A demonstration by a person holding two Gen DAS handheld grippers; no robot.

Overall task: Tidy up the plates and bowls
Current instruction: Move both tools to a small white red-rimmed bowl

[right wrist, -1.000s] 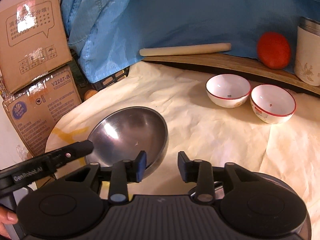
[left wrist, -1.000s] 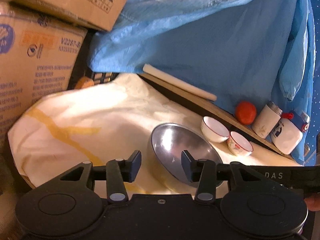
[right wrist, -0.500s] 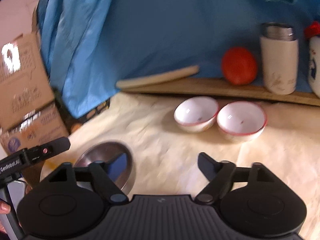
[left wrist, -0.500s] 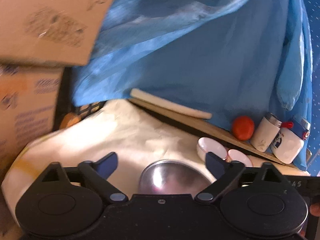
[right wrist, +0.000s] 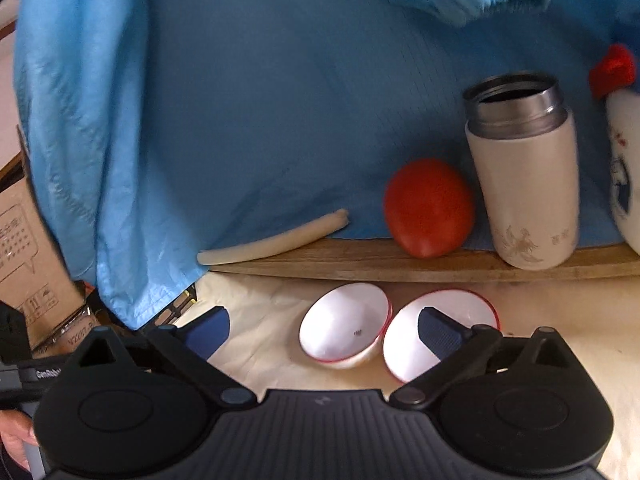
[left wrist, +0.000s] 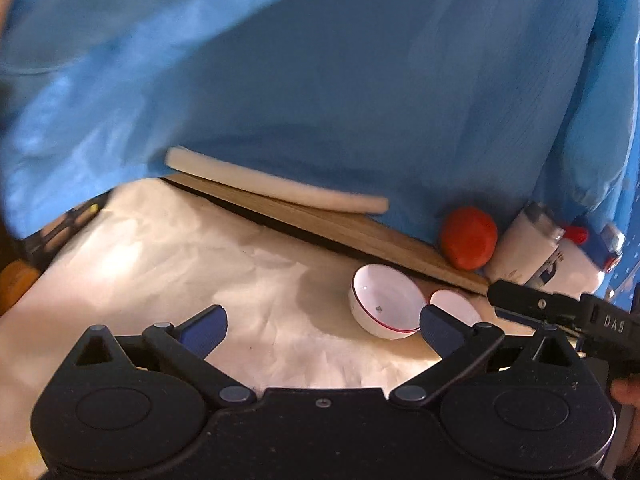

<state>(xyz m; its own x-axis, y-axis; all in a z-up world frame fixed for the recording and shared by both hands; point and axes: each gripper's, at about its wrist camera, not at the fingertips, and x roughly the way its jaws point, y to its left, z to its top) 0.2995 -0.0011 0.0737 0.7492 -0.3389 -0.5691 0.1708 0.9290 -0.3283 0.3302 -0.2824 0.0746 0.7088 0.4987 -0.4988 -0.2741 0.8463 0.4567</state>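
Two small white bowls with red rims sit side by side on the cream cloth. In the right wrist view the left bowl [right wrist: 344,326] and the right bowl [right wrist: 436,332] lie just ahead of my right gripper [right wrist: 324,330], which is open wide and empty; its right finger overlaps the right bowl. In the left wrist view my left gripper [left wrist: 320,326] is open wide and empty above bare cloth, with the left bowl [left wrist: 382,304] near its right finger and the second bowl [left wrist: 456,304] mostly hidden behind it. The steel bowl is out of view.
A wooden board [right wrist: 400,266] at the back holds a rolling pin [right wrist: 276,240], a red tomato [right wrist: 428,212], an open flask [right wrist: 524,176] and a white bottle [right wrist: 624,168]. Blue fabric [right wrist: 260,100] hangs behind. Cardboard boxes [right wrist: 20,248] stand at the left.
Both grippers have opened wide and swung right and forward, from the steel bowl to the two small white bowls. The steel bowl has dropped out of both views.
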